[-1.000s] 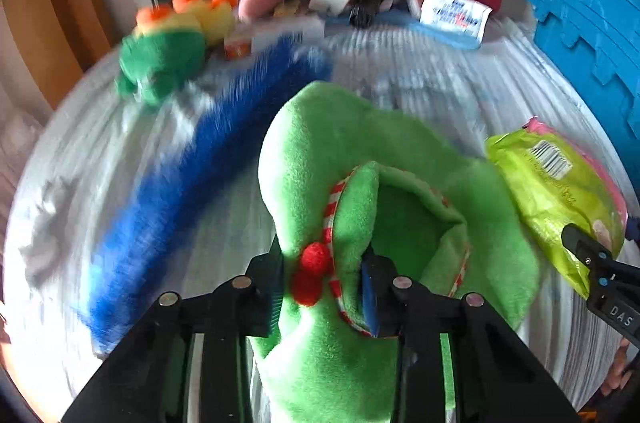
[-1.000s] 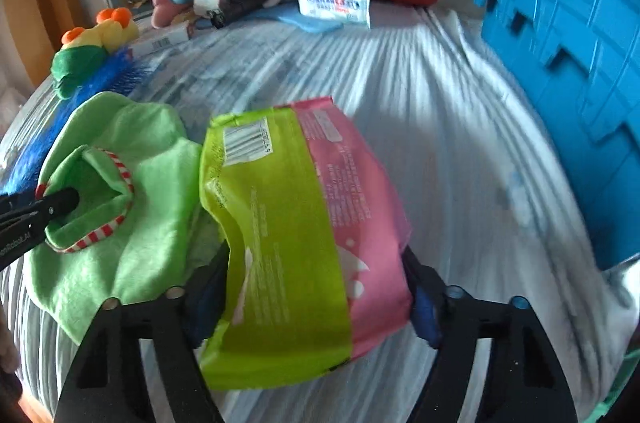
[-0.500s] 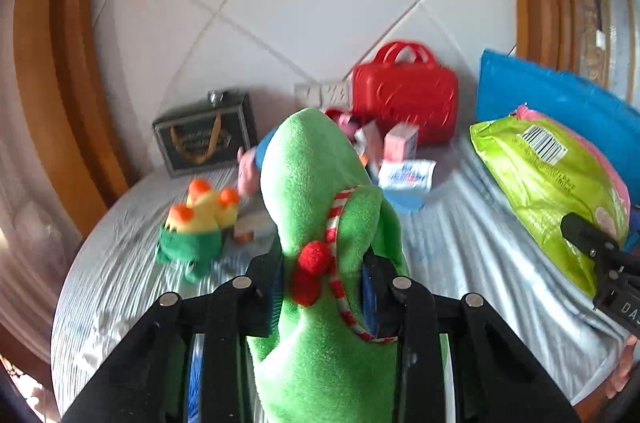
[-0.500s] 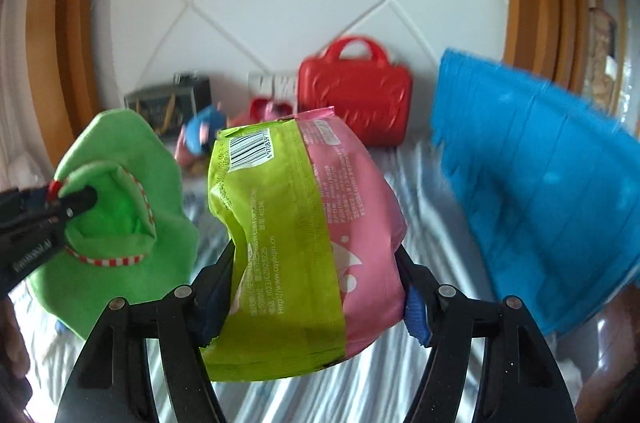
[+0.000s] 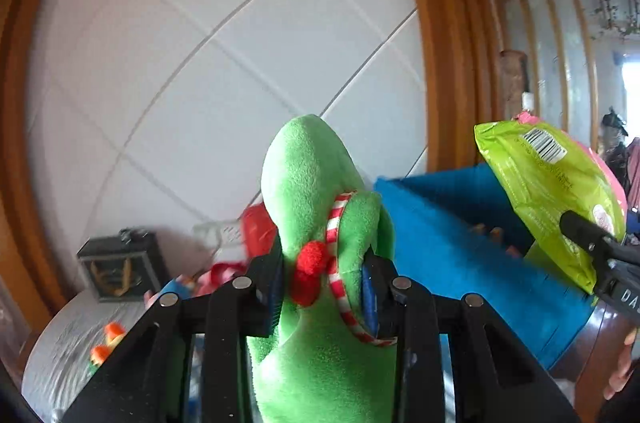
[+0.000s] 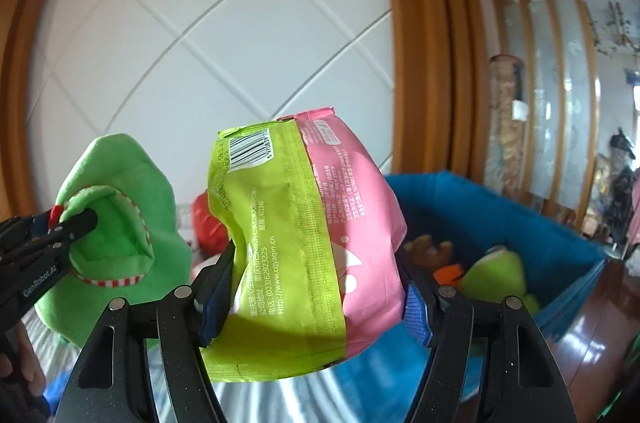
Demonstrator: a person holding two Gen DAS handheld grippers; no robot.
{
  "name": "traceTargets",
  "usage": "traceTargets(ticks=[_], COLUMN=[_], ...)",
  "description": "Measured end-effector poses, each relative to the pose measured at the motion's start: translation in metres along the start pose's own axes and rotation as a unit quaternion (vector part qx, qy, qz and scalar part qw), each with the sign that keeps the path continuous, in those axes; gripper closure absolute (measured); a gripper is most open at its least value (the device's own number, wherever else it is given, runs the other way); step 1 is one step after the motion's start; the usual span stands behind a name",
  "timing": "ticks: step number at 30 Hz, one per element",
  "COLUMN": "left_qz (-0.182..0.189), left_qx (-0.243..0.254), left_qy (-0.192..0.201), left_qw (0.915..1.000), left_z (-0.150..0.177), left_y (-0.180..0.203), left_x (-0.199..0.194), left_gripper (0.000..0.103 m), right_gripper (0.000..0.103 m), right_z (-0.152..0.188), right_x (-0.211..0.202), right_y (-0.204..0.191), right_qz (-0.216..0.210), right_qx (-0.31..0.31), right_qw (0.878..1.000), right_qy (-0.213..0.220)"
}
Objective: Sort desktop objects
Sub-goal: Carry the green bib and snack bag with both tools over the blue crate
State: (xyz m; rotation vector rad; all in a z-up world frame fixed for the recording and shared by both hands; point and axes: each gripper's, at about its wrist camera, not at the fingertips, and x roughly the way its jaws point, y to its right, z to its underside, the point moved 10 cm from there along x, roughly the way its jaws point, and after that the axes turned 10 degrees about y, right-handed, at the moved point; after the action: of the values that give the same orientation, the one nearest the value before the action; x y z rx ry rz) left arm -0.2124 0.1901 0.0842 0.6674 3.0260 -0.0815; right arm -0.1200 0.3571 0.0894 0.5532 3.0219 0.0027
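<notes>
At far left of the left wrist view a dark framed box (image 5: 120, 265) stands against the white tiled wall (image 5: 192, 71), on a counter covered in grey striped cloth (image 5: 60, 347) where an orange-and-green plush toy (image 5: 106, 343) lies. A red case (image 5: 258, 233) shows partly behind the held toy. To the right stands a blue bin (image 6: 512, 207); the right wrist view looks into it and finds a green plush (image 6: 494, 273), something orange (image 6: 448, 271) and a brown toy (image 6: 426, 243) lying inside. Wooden frames (image 5: 440, 43) border the wall, and a dark wooden floor (image 6: 576, 327) shines beside the bin.

The left gripper (image 5: 322, 285) is raised, pointing a little below level, its fingers (image 5: 274, 275) clamped on a green plush hat (image 5: 308, 183) with a red-and-white striped band and red pompoms. The right gripper (image 6: 316, 285), at like height beside it, has its fingers (image 6: 218, 287) pressed against both sides of a green-and-pink snack bag (image 6: 296, 231), which stands upright between them with its barcode end up. Both held things hang in the air above the counter, near the bin's left side and not over its opening. A hand's fingertips (image 5: 622, 367) show at the lower right edge of the left view.
</notes>
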Motion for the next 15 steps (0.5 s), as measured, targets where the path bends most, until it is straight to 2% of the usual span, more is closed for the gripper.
traceTargets(ticks=[4, 7, 11, 15], left_qz=[0.016, 0.027, 0.036, 0.037], left_qx=[-0.015, -0.027, -0.024, 0.002], left_qy=[0.036, 0.033, -0.026, -0.1], left_qw=[0.9991, 0.9987, 0.9987, 0.9943], left_z=[-0.038, -0.053, -0.038, -0.002], left_y=[0.088, 0.155, 0.234, 0.289], left_x=[0.026, 0.05, 0.081, 0.109], left_gripper=[0.072, 0.072, 0.072, 0.072], right_gripper=[0.033, 0.033, 0.033, 0.033], right_z=[-0.022, -0.027, -0.017, 0.015], right_x=[0.012, 0.03, 0.057, 0.069], right_y=[0.088, 0.148, 0.226, 0.273], right_qz=[0.018, 0.021, 0.023, 0.015], right_qx=[-0.001, -0.011, -0.027, -0.028], right_qw=[1.0, 1.0, 0.999, 0.998], right_qy=[0.021, 0.013, -0.023, -0.061])
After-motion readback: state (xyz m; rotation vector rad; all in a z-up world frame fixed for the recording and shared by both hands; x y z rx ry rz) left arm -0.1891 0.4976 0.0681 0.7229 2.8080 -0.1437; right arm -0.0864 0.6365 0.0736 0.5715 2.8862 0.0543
